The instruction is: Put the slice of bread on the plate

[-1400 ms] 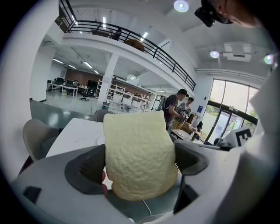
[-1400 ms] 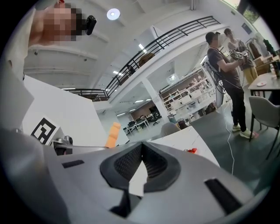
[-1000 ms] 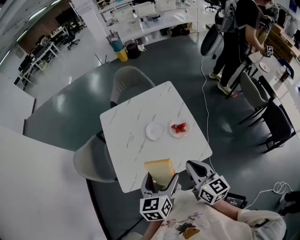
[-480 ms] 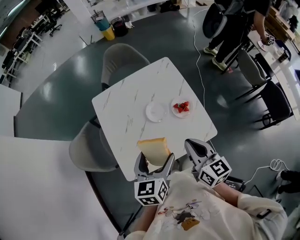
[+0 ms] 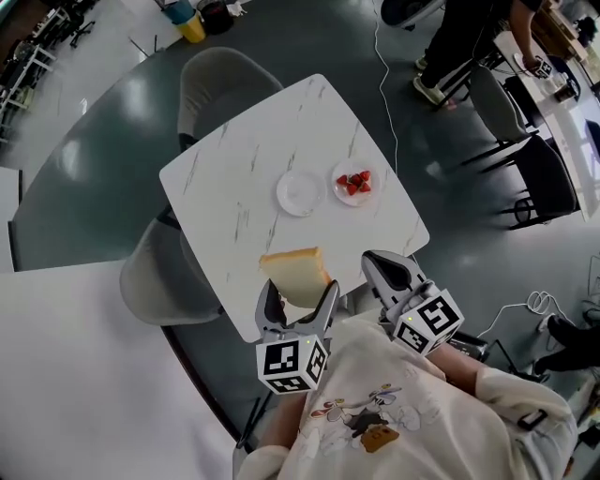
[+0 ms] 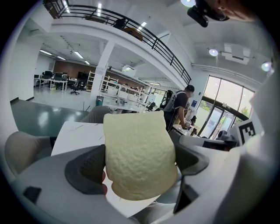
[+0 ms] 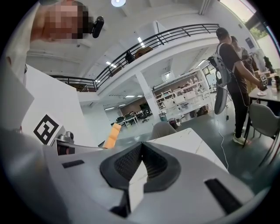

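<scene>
A slice of pale bread (image 5: pixel 295 275) with a tan crust stands upright between the jaws of my left gripper (image 5: pixel 300 300), which is shut on it over the near edge of the white marble table (image 5: pixel 234 178). It fills the middle of the left gripper view as the bread (image 6: pixel 140 159), with the left gripper (image 6: pixel 141 164) pinching it from both sides. An empty white plate (image 5: pixel 300 192) lies mid-table, well beyond the bread. My right gripper (image 5: pixel 377 262) is shut on nothing just right of the bread; its jaws (image 7: pixel 140 164) meet.
A small plate of strawberries (image 5: pixel 353 183) sits right beside the empty plate. Grey chairs stand at the far side (image 5: pixel 220 80) and left side (image 5: pixel 155 281) of the table. A person (image 5: pixel 469 28) and dark chairs (image 5: pixel 534 178) are at the upper right.
The head view has swung, so the table sits higher in frame. Both grippers stay at the table's near edge and the left still holds the bread.
</scene>
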{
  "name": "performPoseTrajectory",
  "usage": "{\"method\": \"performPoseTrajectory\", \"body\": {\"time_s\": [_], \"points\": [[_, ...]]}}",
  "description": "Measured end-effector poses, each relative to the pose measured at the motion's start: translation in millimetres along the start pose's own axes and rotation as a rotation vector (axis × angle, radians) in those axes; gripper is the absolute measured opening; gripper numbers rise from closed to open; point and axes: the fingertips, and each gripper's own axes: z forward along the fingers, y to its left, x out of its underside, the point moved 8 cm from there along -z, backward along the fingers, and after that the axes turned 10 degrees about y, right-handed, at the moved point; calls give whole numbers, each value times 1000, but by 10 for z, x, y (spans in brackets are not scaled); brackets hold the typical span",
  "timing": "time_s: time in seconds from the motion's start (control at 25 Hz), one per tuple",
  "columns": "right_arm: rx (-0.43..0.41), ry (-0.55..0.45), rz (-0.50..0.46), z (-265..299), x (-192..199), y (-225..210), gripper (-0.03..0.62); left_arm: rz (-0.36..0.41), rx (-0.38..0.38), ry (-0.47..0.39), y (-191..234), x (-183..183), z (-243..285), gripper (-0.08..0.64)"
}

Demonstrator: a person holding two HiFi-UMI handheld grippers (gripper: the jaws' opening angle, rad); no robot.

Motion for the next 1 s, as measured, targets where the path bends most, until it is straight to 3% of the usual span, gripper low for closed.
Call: {"method": "performPoseTrajectory", "body": {"time_s": [0.48, 1.0], "points": [[-89, 62, -105, 514, -222, -293, 5, -27, -35, 38, 126, -177, 486, 506], [-158, 165, -160, 1066, -226, -754, 5, -3, -59, 141, 332, -312, 1228, 506]]}}
